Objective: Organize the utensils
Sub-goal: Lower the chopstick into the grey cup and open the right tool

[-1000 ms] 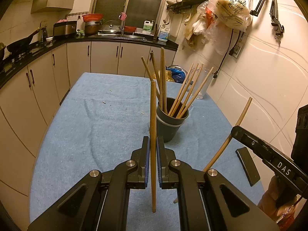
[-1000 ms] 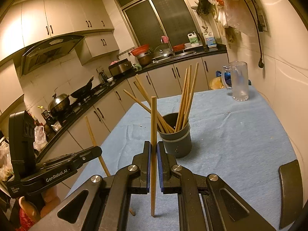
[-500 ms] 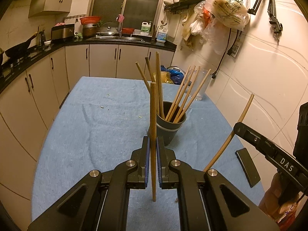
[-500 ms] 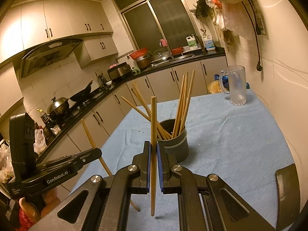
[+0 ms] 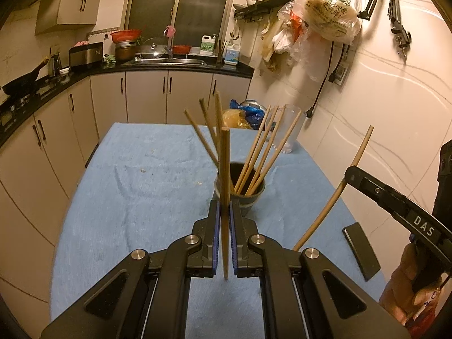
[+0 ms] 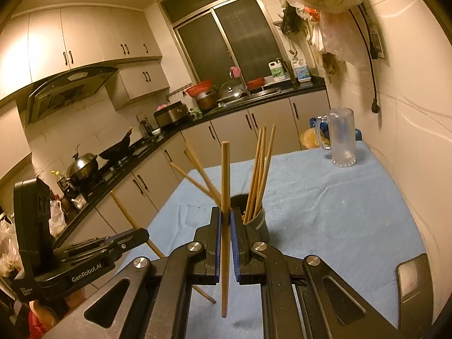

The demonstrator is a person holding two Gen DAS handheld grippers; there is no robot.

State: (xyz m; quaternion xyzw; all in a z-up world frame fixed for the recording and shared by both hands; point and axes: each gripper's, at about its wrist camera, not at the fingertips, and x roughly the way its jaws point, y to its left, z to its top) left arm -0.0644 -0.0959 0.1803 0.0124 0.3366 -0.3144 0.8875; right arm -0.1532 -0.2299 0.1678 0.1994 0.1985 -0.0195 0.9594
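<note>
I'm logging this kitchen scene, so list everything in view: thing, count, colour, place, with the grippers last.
Holder cup: one, dark grey, mid-table.
Chopsticks in cup: about seven, wooden, leaning outward.
Tablecloth: one, blue, covering the table.
Glass mug: one, clear, far right of table by the wall.
Dark flat object: one, black, right table edge; cannot tell what it is.
Plastic bags: several, pale, hanging on the wall.
Wok: one, black, on the stove.
Left gripper: shut on left chopstick, upright.
Right gripper: shut on right chopstick, upright.
</note>
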